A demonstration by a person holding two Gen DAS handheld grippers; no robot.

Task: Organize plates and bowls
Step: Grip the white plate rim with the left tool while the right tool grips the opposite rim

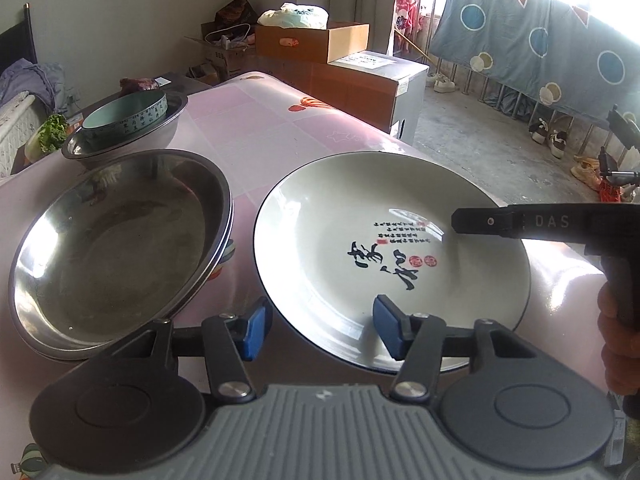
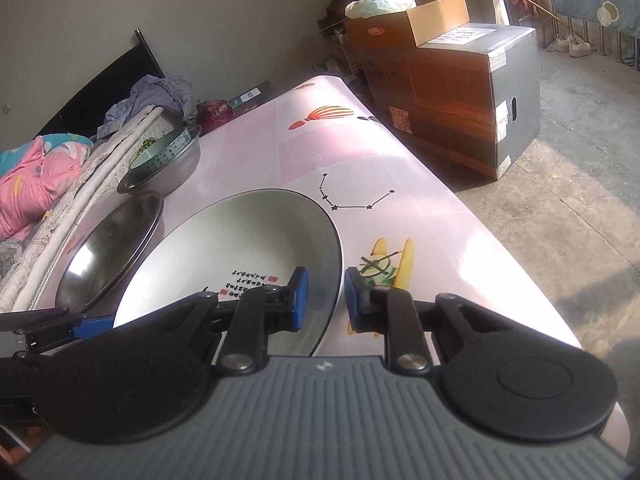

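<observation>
Right tool (image 2: 325,300) apart, jaws straddling the white plate's (image 2: 240,240) right rim, likely lining up a pinch. Left tool (image 1: 316,330) apart, over the plate's near rim, touching nothing. Plate lies flat near the tabletop's (image 2: 420,184) near edge, beside stacked steel plates (image 1: 116,248); teal bowl (image 1: 128,114) nested in steel bowl (image 1: 160,132) toward far-left corner.

Two wrist cams low, close over table (image 1: 320,128), L from front, R from right; shared white plate (image 2: 240,240)

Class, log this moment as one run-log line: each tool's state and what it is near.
left tool: open, at ceramic plate near rim | right tool: open, straddling plate rim | steel plates: stacked
</observation>
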